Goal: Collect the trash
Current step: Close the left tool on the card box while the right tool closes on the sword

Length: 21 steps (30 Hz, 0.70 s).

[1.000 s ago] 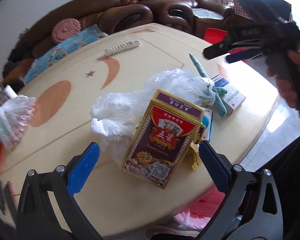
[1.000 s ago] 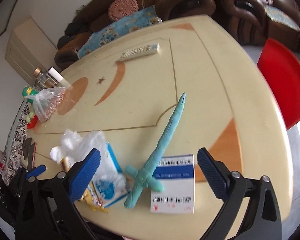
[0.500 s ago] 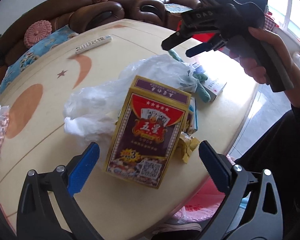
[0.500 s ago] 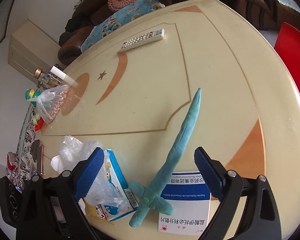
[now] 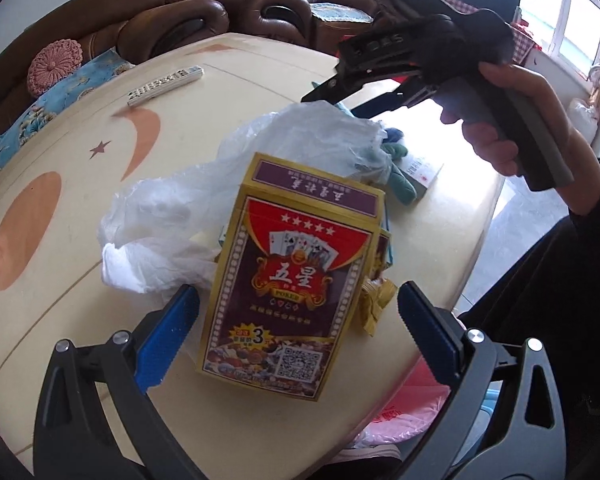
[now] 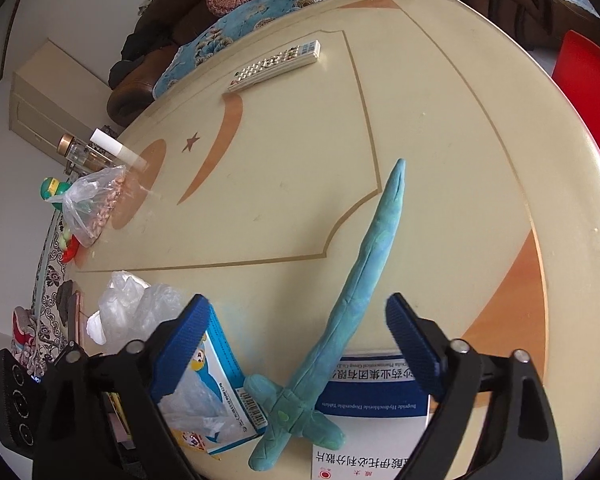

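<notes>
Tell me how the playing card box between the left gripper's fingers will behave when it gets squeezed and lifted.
The playing card box looks like thin printed cardboard, so it probably dents if squeezed hard. Its flat sides should give the left gripper, whose pads stand apart from it, a steady hold. It leans on the crumpled plastic bag, so it may drag the bag or tip when pushed.

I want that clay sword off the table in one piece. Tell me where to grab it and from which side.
Take the teal clay sword across its thick lower blade just above the crossguard, coming down from above with one pad on each long edge. It lies flat, handle resting on the medicine box, and the tip end tapers thin. The right tool already straddles that part, jaws closing.
</notes>
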### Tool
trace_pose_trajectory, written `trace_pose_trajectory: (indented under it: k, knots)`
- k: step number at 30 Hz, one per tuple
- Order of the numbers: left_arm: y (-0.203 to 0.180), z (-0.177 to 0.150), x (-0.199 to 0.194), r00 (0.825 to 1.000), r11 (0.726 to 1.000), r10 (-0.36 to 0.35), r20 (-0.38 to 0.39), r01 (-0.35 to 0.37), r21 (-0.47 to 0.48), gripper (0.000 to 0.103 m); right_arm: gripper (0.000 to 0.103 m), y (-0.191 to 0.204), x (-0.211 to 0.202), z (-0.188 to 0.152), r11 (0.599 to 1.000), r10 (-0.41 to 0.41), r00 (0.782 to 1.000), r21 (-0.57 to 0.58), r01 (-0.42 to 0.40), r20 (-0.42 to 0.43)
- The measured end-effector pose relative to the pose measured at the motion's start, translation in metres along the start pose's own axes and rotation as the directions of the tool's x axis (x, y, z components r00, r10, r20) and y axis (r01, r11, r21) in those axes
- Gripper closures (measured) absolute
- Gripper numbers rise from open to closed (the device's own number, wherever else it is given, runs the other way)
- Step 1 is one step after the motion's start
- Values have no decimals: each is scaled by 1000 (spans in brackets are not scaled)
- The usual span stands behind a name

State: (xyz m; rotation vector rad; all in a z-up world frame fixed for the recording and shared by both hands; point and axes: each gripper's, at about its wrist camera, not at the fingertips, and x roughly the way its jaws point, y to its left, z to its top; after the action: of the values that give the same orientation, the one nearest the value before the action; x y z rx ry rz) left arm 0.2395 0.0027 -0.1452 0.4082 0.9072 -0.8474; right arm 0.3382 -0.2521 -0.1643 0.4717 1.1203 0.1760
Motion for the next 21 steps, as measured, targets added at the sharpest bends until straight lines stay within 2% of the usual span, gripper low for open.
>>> trace_pose_trajectory:
  k: [3,9,13,16,18,19,20,21]
  knots:
    - [-1,-1,1,999,999,-31,-10,31,-8,6,29,-3,4,-1,1000,-3,1000,10,3,-8]
    - [1,-1,4,1000,999,-24,-14,24,-33,6,29,-5,4,-2,1000,-13,1000,9,13,-3]
    - [4,-1,3,1000,998,-21,-7,21,-55,6,36,-7,4,-2,1000,-9,1000,14,9,-3]
    - [3,-1,5,1000,999,-10,-8,9,-53,6,37,-8,5,-3,1000,-4,1000,19,4,-1]
    - [1,-2,5,1000,999,3,-9,-3,-45,11,43,-7,6,-3,1000,-4,1000,16,4,-1]
    - [0,-2,4,1000,999,5,-8,-6,-45,14,58,-6,6,-3,1000,1,1000,14,-1,-1]
    - [0,-1,4,1000,999,9,-8,-9,-49,15,66,-6,5,-3,1000,6,1000,13,-6,-2]
    - [2,-1,3,1000,998,12,-7,-12,-58,17,68,-6,5,-4,1000,11,1000,14,-11,1]
